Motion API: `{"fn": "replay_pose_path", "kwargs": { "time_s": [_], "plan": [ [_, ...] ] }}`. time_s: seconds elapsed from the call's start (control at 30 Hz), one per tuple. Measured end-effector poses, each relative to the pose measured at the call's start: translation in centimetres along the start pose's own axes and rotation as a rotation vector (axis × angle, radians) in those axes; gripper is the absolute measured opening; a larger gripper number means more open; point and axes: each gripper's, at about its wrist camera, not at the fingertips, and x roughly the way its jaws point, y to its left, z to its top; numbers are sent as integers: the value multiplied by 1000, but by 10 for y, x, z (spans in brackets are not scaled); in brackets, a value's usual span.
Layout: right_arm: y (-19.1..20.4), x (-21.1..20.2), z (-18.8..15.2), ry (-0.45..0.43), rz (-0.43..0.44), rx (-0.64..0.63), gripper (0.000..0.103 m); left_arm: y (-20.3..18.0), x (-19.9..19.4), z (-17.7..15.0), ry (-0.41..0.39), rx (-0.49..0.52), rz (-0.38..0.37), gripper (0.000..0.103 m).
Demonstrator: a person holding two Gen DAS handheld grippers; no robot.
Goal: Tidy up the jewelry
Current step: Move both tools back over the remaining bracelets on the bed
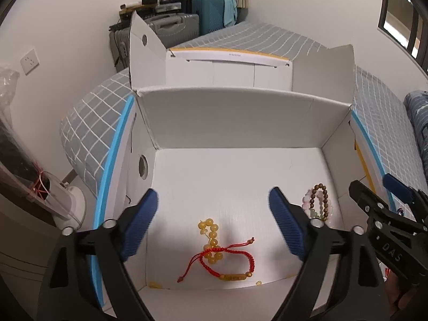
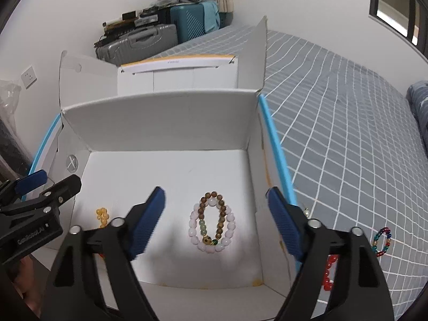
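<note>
White box [image 1: 235, 165] on the bed [image 2: 347, 123], flaps up. Inside, near the front wall: amber beads [image 1: 212, 240] under a red cord bracelet [image 1: 227, 260]; toward the right wall, a brown bracelet [image 2: 212, 215] lying over a pink one [image 2: 211, 228].

Only the right wrist view shows two more outside the box on the bedding: multicolour beads [image 2: 382, 241] and red beads [image 2: 329, 271].

Left gripper [image 1: 214, 227] above the amber and cord, jaws spread, empty. Right gripper [image 2: 216, 223] above the brown and pink pair, jaws likewise apart, empty.
</note>
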Motion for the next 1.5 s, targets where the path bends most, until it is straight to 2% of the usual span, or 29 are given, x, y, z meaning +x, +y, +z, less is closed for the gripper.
{"fn": "replay_pose_path", "kwargs": {
  "time_s": [0.1,0.23,0.5,0.83,1.13,1.3,1.5],
  "plan": [
    [-8,-11,0,-27,-7,14,89,-6,-9,0,-23,6,-12,96],
    [-26,-30,-1,-61,-27,38,95,-23,-20,0,-40,33,-39,97],
    [-83,-64,-8,-105,-105,108,95,-65,-41,-3,-65,75,-98,97],
    [-169,-108,-37,-104,-191,209,95,-161,-74,-23,-82,202,-214,97],
    [-248,-124,-68,-58,-266,325,95,-242,-91,-56,-72,328,-288,97],
    [-286,-120,-85,-20,-291,384,95,-276,-83,-75,-33,372,-307,97],
    [-312,-105,-101,24,-308,416,95,-306,-54,-90,64,399,-362,97]
  ]
}}
